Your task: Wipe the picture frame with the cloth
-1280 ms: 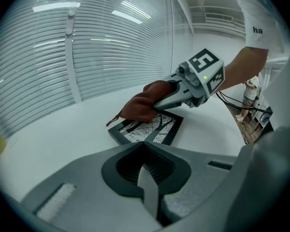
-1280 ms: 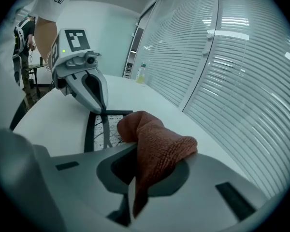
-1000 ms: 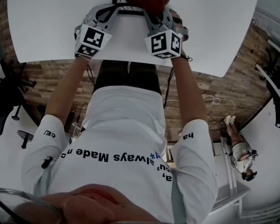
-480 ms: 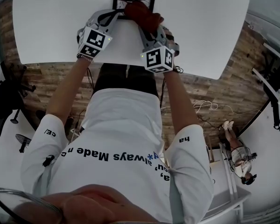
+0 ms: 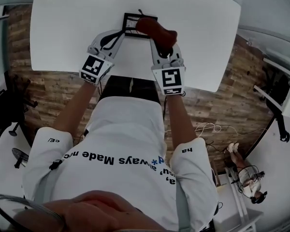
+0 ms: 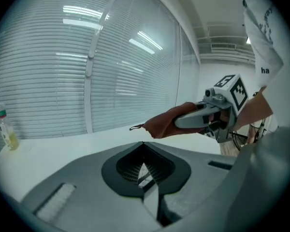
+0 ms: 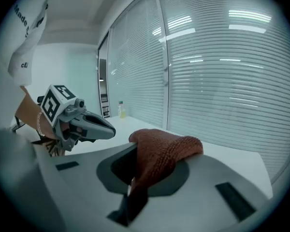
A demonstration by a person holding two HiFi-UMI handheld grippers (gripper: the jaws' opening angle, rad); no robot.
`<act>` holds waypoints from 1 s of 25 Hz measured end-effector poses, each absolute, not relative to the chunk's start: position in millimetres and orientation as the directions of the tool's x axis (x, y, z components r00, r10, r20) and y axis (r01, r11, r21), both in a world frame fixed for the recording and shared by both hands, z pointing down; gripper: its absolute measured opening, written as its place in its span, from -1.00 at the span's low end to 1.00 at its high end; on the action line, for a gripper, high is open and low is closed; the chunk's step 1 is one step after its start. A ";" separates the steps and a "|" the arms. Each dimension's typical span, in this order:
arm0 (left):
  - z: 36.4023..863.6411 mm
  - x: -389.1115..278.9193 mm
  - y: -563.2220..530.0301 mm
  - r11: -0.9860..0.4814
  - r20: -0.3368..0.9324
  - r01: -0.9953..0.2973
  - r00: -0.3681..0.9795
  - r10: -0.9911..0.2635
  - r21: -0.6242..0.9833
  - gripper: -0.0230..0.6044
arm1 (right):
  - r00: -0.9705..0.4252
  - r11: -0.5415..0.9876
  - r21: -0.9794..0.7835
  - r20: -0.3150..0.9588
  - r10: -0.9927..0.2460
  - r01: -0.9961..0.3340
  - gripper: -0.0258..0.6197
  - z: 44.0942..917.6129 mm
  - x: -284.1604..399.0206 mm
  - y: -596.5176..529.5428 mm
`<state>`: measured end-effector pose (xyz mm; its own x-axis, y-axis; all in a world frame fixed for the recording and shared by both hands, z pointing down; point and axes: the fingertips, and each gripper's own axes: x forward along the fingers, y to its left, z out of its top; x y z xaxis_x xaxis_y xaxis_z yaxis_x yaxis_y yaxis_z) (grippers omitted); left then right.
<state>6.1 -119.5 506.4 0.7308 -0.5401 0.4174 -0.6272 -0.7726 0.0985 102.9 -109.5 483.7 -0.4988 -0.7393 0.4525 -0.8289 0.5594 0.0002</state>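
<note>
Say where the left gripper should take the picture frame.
Likely its near left corner, from the person's side: the picture frame seems to lie flat, the cloth in the right gripper overhangs its right part, and the shut left gripper sits beside that corner.

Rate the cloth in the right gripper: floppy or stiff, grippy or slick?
Likely floppy: the cloth folds over and droops from the right gripper. Probably light, as a small pinch carries it. Its coarse knit-like texture should drag, not slide, on the picture frame.
</note>
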 end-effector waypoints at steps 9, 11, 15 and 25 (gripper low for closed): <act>341.5 14.6 -88.6 -0.783 0.185 -0.610 0.788 -0.587 0.117 -0.92 | -0.518 0.548 0.013 0.311 -0.797 -0.836 -0.83 333.8 85.3 -78.8; 313.6 14.0 -84.5 -0.785 0.153 -0.609 0.791 -0.592 0.112 -0.92 | -0.527 0.552 0.014 0.281 -0.802 -0.834 -0.83 305.7 80.8 -70.9; 270.1 12.2 -78.9 -0.783 0.103 -0.612 0.791 -0.603 0.110 -0.92 | -0.547 0.568 0.029 0.230 -0.805 -0.823 -0.83 259.0 75.1 -56.9; 204.8 15.7 -49.5 -0.810 0.025 -0.578 0.815 -0.579 0.096 -0.92 | -0.574 0.584 0.030 0.155 -0.804 -0.811 -0.83 190.1 68.0 -31.4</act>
<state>15.7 -49.5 204.8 0.8151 -0.5788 0.0248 -0.5782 -0.8102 0.0958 68.0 -31.4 190.1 -0.5739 -0.8042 0.1549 -0.8108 0.5845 0.0304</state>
